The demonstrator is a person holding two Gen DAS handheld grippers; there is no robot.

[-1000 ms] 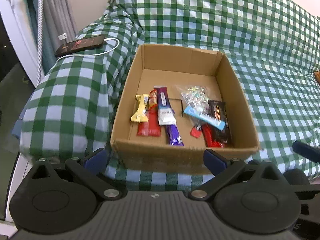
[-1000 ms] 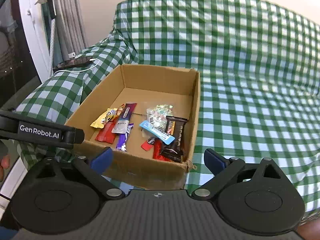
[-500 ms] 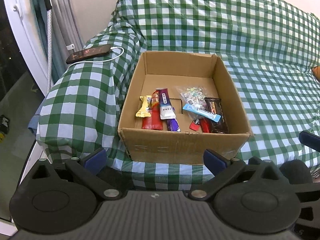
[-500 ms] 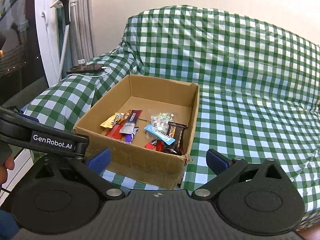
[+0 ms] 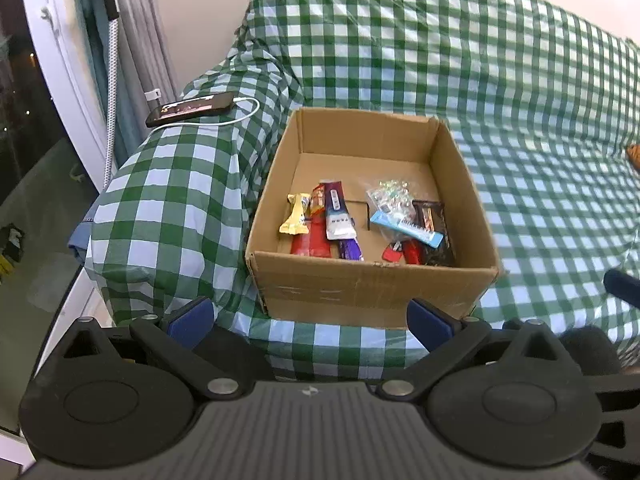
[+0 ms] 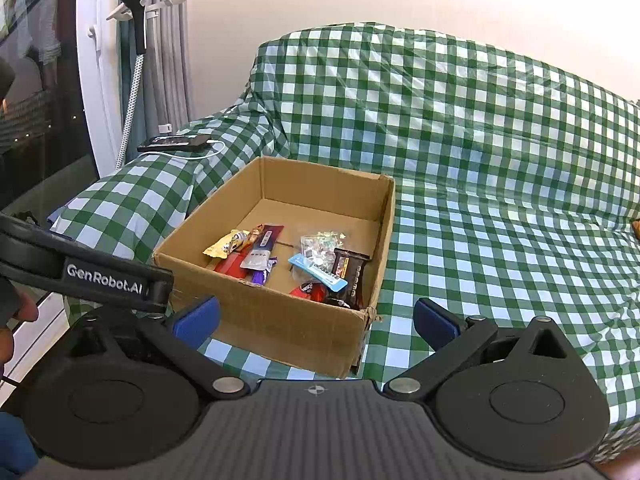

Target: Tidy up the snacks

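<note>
An open cardboard box (image 5: 372, 284) (image 6: 280, 320) sits on a sofa covered in green checked cloth (image 5: 540, 160). Inside lie several snacks: a yellow bar (image 5: 295, 220), a red bar (image 5: 312, 240), a purple-and-white bar (image 5: 338, 216), a clear bag of candies (image 5: 390, 200), a light blue bar (image 5: 406, 229) and a dark brown bar (image 5: 434, 228). My left gripper (image 5: 308, 316) hangs open in front of the box's near wall, holding nothing. My right gripper (image 6: 316, 318) is open too, empty, near the box's front right corner.
A black phone (image 5: 190, 109) with a white cable lies on the sofa's left armrest. A garment steamer (image 6: 136, 32), curtains and a dark glass door stand to the left. The left gripper's body (image 6: 100, 278) crosses the right wrist view at left, with a hand (image 6: 16, 320) behind it.
Both grippers have pulled back and risen away from the box, which now looks smaller and farther. Their fingers stayed open. The snacks have not moved.
</note>
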